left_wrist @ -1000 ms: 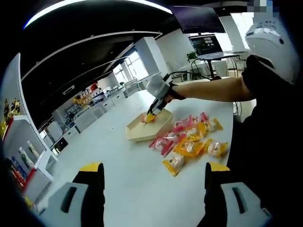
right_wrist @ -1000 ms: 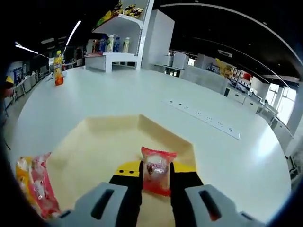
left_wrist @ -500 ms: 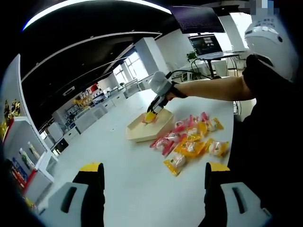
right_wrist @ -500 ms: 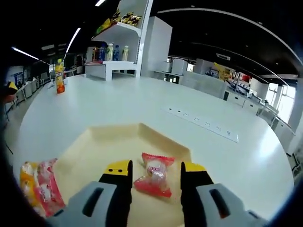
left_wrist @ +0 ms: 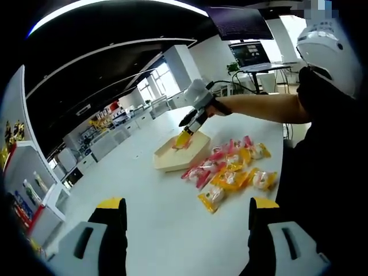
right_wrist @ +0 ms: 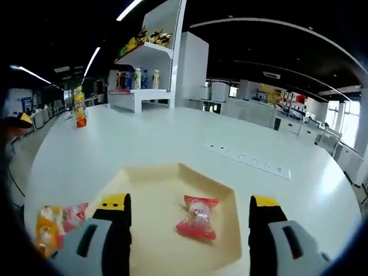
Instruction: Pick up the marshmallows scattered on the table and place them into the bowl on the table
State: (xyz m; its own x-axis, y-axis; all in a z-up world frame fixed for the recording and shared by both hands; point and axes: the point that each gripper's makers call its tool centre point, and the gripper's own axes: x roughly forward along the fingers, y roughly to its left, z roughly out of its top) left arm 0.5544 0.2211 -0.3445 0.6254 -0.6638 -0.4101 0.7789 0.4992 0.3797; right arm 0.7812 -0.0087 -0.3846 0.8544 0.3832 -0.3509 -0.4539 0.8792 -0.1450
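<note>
One red-wrapped marshmallow [right_wrist: 196, 217] lies flat on the floor of the hexagonal beige bowl [right_wrist: 144, 183], loose, nothing touching it; its long axis runs from the crimped end nearer the camera up to the far crimped end, tilted slightly rightward in the right gripper view. The right gripper [right_wrist: 190, 215] hangs above the bowl with jaws spread wide and empty, one jaw either side of the packet but apart from it. So this drop reads as done, and the step in hand is the release and pull-away over the bowl. Rest of the job is mostly undone: a pile of red and yellow packets [left_wrist: 230, 171] sits on the white table [left_wrist: 161, 218] just beside the bowl, a couple of them also at the lower left of the right gripper view [right_wrist: 54, 225]. Next move likely calls for swinging the right gripper off the bowl to the nearest packet, lining the jaws across its short axis and closing on the puffy middle, not the crimped ends, since wrappers slip. The left gripper [left_wrist: 187, 238] is low over bare table, well apart from the pile, jaws parted and holding nothing. The person's arm [left_wrist: 259, 107] reaches out over the pile towards the bowl.
</note>
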